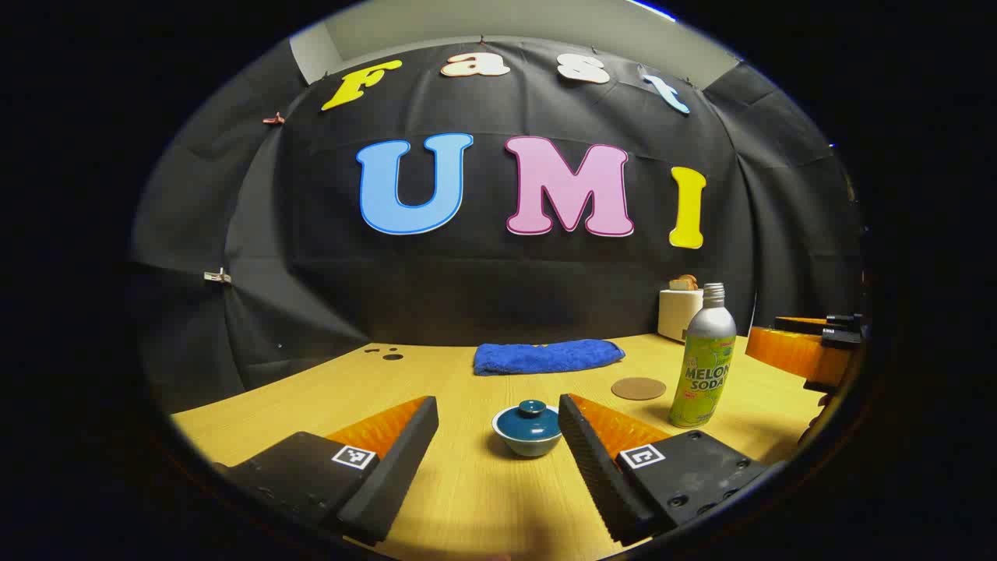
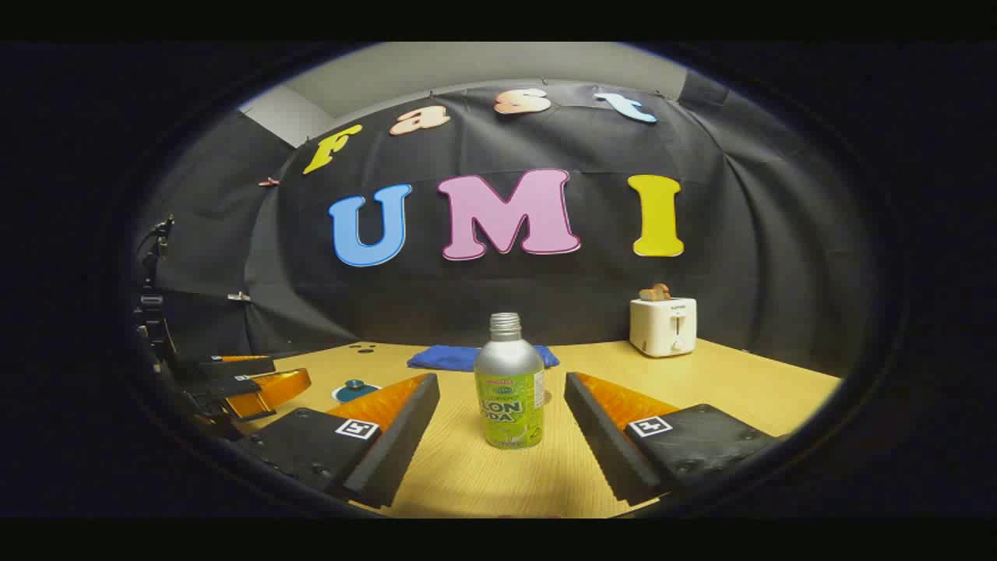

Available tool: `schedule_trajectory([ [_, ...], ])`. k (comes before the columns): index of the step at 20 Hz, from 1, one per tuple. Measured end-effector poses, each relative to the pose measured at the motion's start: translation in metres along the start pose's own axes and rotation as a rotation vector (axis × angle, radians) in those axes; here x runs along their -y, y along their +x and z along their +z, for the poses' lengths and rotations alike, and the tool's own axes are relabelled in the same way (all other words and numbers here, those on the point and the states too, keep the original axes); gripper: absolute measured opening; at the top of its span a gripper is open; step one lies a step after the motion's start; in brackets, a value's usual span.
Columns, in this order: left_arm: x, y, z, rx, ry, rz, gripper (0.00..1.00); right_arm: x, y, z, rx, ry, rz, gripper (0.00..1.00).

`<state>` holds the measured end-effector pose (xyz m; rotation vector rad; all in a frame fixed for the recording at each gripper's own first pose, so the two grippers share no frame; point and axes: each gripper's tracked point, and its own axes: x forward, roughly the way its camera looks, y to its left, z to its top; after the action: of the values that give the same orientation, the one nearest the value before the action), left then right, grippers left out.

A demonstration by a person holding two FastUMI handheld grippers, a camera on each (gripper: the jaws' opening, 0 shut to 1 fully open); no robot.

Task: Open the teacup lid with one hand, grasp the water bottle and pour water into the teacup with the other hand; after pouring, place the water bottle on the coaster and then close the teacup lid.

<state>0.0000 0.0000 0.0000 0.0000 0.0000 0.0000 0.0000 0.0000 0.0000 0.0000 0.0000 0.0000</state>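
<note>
Facing teacup (image 1: 527, 428) ahead of spread left tool (image 1: 498, 436) (lid on)

In the right gripper view, the right hand-held gripper (image 2: 502, 436) has its two fingers spread wide, well apart from the water bottle (image 2: 509, 383) that stands upright and uncapped between and just beyond them on the wooden counter (image 2: 724, 389). Far behind the bottle lies a blue towel (image 2: 444, 358). A white toaster (image 2: 663, 326) sits far right. At the left, the left hand-held gripper (image 2: 257, 386) hangs near the lidded teacup (image 2: 354, 389).
</note>
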Motion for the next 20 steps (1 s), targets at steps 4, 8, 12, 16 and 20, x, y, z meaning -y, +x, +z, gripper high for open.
schedule_trajectory([
  [4,0.003,0.001,0.002,0.012,0.011,-0.015,0.98,-0.001,0.002,-0.004,-0.009,-0.001,-0.006,1.0],
  [8,0.006,0.001,0.002,0.033,0.011,-0.024,0.98,-0.004,0.003,-0.006,-0.012,-0.005,-0.002,0.96],
  [12,0.008,0.003,-0.002,0.021,0.011,-0.028,0.98,-0.008,0.005,-0.009,-0.02,-0.003,0.009,1.0],
  [16,0.01,0.008,-0.008,-0.004,-0.001,-0.037,0.98,-0.009,0.006,-0.011,-0.022,0.006,0.014,1.0],
  [20,0.013,0.02,-0.011,-0.024,-0.017,-0.053,0.98,-0.009,0.011,-0.015,-0.035,0.003,0.017,1.0],
])
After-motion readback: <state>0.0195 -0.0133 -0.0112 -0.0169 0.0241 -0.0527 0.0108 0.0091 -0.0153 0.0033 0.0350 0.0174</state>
